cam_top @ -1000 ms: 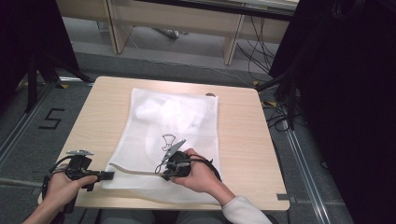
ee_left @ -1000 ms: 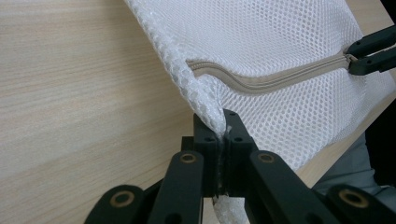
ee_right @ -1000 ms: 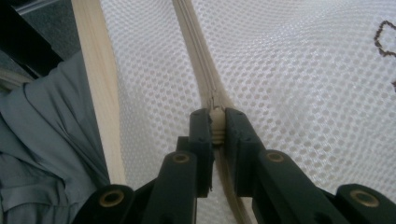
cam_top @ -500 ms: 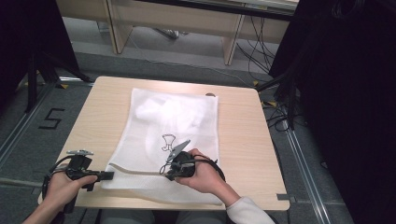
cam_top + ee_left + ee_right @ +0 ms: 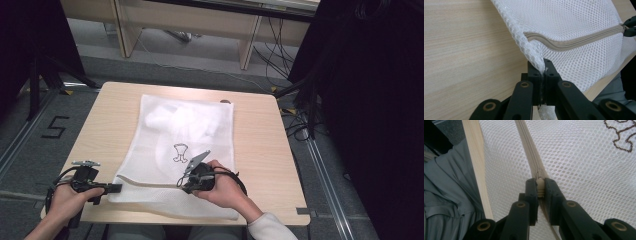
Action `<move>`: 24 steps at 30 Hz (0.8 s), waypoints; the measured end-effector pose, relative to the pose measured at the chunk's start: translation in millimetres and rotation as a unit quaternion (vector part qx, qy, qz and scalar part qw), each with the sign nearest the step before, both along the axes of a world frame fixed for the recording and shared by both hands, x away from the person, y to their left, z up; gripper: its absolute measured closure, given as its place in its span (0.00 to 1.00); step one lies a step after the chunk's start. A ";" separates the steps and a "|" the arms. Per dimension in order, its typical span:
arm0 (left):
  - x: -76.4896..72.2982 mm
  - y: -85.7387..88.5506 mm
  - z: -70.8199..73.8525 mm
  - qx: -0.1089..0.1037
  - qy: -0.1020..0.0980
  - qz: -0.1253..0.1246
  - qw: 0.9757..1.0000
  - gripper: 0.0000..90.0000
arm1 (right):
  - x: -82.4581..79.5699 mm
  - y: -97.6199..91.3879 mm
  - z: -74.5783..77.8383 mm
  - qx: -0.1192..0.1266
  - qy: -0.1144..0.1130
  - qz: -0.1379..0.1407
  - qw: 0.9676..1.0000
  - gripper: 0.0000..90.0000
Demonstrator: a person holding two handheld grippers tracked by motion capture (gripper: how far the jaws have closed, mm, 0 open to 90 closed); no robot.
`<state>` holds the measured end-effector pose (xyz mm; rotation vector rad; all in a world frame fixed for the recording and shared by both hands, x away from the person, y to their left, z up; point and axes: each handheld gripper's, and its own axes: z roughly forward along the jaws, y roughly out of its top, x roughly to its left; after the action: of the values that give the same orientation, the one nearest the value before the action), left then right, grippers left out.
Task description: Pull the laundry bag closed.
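Mesh bag (image 5: 186, 150) corner pinched (L hand-held gripper (image 5: 543, 72)).

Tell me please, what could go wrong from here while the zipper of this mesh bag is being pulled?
1. The right gripper pinches only the small zipper pull, so it might slip out under tension.
2. The left gripper holds a thin corner of the mesh laundry bag; a hard pull could tear it free or stretch it.
3. The bag's near edge overhangs the table, so loose mesh may bunch up and jam the zipper.
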<state>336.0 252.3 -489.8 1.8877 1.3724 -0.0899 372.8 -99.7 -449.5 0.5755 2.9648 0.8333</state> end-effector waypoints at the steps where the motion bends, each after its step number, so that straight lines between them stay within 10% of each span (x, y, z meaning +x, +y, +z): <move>1: 0.0 0.0 0.0 0.001 0.000 0.000 1.000 0.95 | -0.3 -0.9 -0.4 0.002 0.002 -0.001 1.000 0.92; 24: -0.7 -1.0 -0.2 -0.001 -0.009 0.011 1.000 0.95 | -2.7 -21.5 -1.8 0.001 0.003 -0.014 1.000 0.92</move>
<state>335.3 251.3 -490.0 1.8660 1.3799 -0.0632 370.1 -121.2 -451.3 0.6189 2.9535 0.8347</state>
